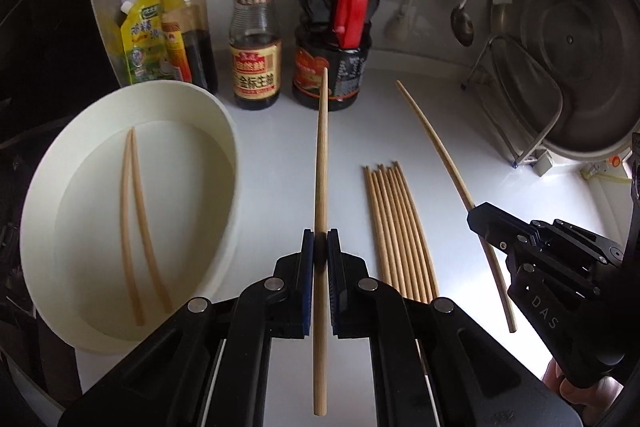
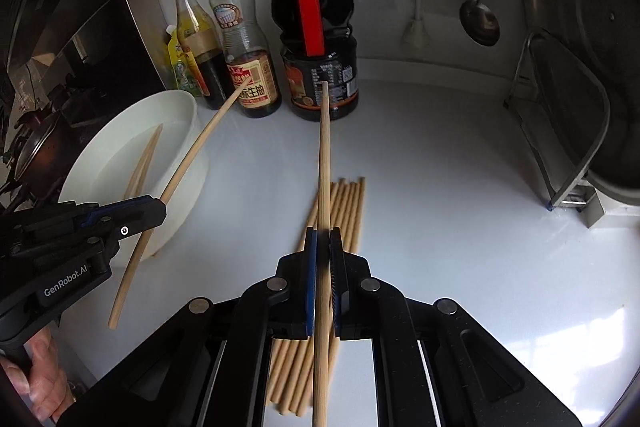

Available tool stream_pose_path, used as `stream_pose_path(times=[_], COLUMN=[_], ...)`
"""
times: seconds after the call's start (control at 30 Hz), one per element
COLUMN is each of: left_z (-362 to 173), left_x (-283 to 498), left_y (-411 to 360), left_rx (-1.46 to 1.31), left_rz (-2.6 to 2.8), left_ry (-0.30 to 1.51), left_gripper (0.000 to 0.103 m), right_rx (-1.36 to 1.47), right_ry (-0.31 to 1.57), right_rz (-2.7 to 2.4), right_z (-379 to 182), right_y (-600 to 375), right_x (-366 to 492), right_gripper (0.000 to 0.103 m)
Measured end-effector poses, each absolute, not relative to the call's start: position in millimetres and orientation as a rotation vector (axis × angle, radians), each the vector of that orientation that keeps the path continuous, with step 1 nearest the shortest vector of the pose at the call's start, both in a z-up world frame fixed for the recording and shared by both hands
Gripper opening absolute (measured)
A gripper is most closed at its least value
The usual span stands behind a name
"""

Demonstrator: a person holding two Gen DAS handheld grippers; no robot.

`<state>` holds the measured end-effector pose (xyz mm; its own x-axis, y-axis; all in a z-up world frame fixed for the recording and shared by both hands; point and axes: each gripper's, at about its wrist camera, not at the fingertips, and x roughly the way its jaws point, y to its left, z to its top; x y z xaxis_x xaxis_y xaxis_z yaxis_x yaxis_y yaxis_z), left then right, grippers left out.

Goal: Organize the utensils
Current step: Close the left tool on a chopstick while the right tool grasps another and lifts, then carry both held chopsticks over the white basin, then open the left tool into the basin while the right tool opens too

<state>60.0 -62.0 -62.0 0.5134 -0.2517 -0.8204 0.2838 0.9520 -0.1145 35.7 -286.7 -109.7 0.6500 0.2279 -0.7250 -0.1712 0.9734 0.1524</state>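
A white bench (image 1: 260, 155) runs back to a white wall in a kitchen, a dark cooker hood (image 2: 76, 27) off to the left. At the left sits a round white tub (image 1: 224, 131) with two chopsticks (image 1: 138, 219) lying lengthwise inside. Behind it stand a yellow pouch (image 1: 138, 39) and three sauce bottles (image 1: 256, 27) in a row. The left gripper (image 1: 320, 247) has its jaws clenched on one chopstick (image 1: 322, 147), held off the bench and pointing away toward the bottles. Next lie seven loose chopsticks (image 1: 396, 227), side by side, long axes running front to back. The right gripper (image 2: 323, 247) likewise clamps a single chopstick (image 2: 325, 155), aimed the same way. A ladle (image 2: 478, 15) hangs at the right, beside a metal rack (image 2: 560, 131).
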Motion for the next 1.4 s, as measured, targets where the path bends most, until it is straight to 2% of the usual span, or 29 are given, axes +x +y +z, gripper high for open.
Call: stream_pose_path(times=[0.23, 0.5, 0.8, 1.0, 1.03, 1.07, 1.1, 1.13, 1.17, 1.4], left_z=[-49, -65, -104, -112, -111, -109, -107, -104, -102, -92], left_x=[90, 123, 146, 152, 152, 152, 151, 151, 149, 136], left_y=[28, 106, 136, 136, 138, 140, 141, 143, 146, 156], left_rx=[-0.017, -0.047, -0.052, -0.039, -0.046, -0.05, -0.051, -0.054, -0.054, -0.078], left_rz=[-0.18, -0.068, -0.058, -0.068, -0.069, -0.065, -0.056, -0.046, -0.023, 0.001], left_ry=[0.99, 1.026, 1.109, 1.127, 1.123, 1.116, 1.106, 1.096, 1.08, 1.058], left_gripper=[0.007, 0.007, 0.007, 0.008, 0.012, 0.025, 0.035, 0.058, 0.066, 0.07], right_rx=[0.041, 0.005, -0.003, -0.008, -0.011, -0.011, -0.007, -0.002, -0.001, 0.009], right_ry=[0.819, 0.896, 1.048, 1.065, 1.067, 1.065, 1.063, 1.058, 1.047, 1.019], right_rz=[0.339, 0.436, 0.433, 0.41, 0.41, 0.41, 0.408, 0.406, 0.396, 0.383], right_z=[-85, -98, -135, -140, -140, -139, -137, -135, -134, -124], right_y=[-199, -102, -48, -44, -43, -42, -43, -44, -46, -62], right_x=[72, 115, 142, 144, 144, 144, 143, 141, 141, 128], right_gripper=[0.006, 0.006, 0.006, 0.006, 0.006, 0.011, 0.028, 0.035, 0.035, 0.035])
